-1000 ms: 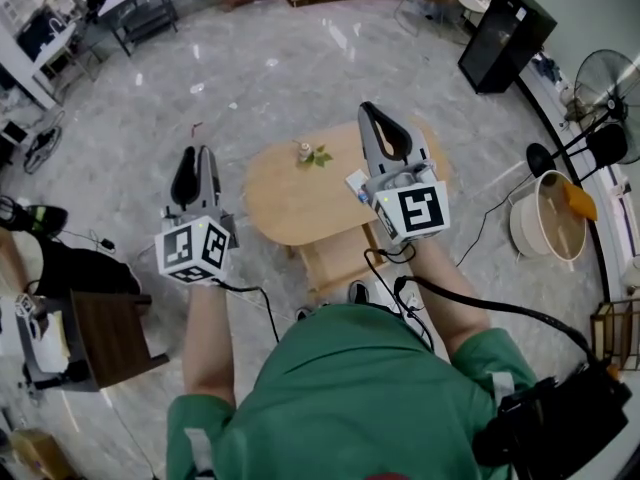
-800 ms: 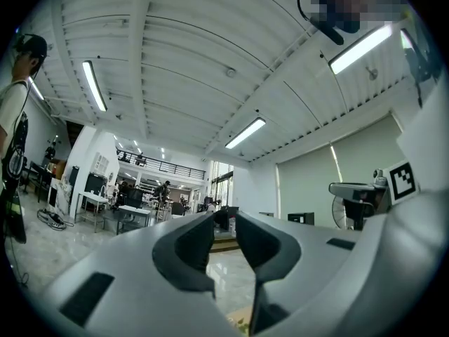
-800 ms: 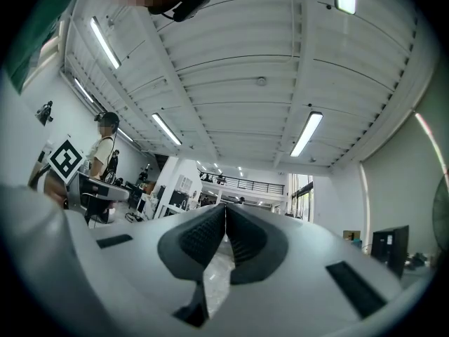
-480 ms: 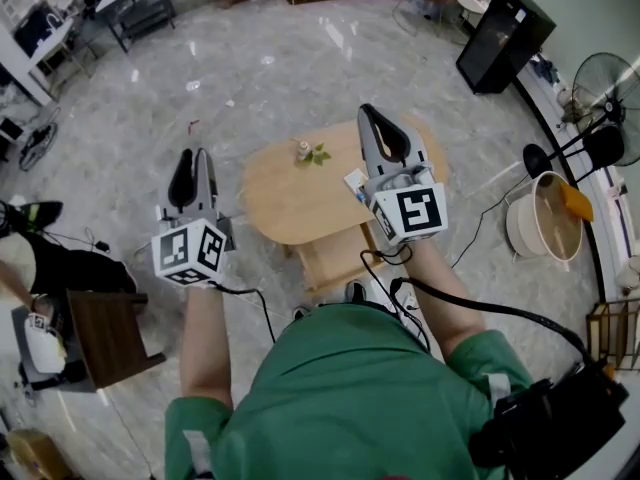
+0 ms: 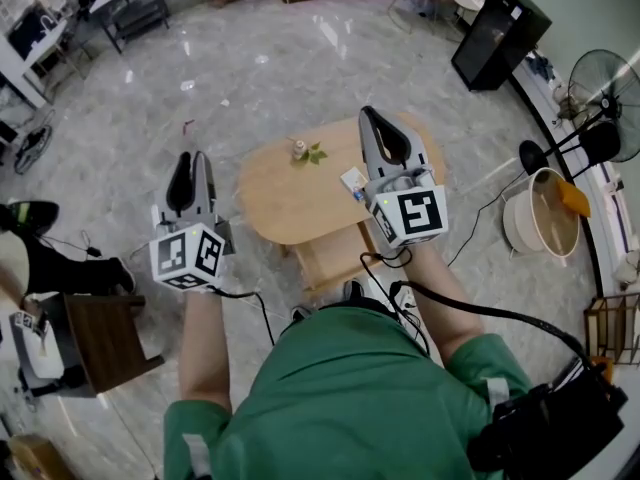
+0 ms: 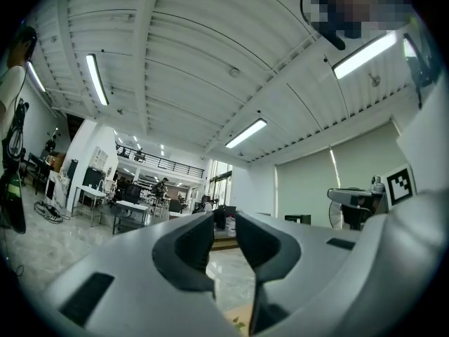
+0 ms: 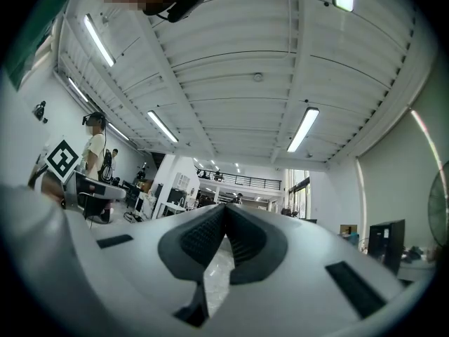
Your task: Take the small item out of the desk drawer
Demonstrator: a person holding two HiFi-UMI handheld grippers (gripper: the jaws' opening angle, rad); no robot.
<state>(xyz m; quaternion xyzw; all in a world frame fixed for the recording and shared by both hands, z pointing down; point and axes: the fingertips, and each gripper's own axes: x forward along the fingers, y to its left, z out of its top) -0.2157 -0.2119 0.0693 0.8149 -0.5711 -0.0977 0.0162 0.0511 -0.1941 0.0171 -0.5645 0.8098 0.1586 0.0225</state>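
An oval wooden table (image 5: 290, 203) stands in front of me, with a light wooden drawer (image 5: 335, 255) pulled out under its near edge. A small white and blue item (image 5: 353, 181) lies on the tabletop, just left of my right gripper (image 5: 367, 111). That gripper hovers over the table's right part, shut with its ribbed pads (image 7: 210, 234) together and nothing between them. My left gripper (image 5: 195, 154) is held over the floor left of the table. Its jaws stand a narrow gap apart in the left gripper view (image 6: 224, 225) and are empty.
A small potted sprig (image 5: 303, 150) stands at the table's far edge. A black cabinet (image 5: 487, 38), a fan (image 5: 605, 93) and a white tub (image 5: 545, 216) are to the right. A dark side table (image 5: 105, 333) is at the left. Cables trail from both grippers.
Both grippers stay almost where they were. The left one has drifted slightly left, and the head view has shifted a little.
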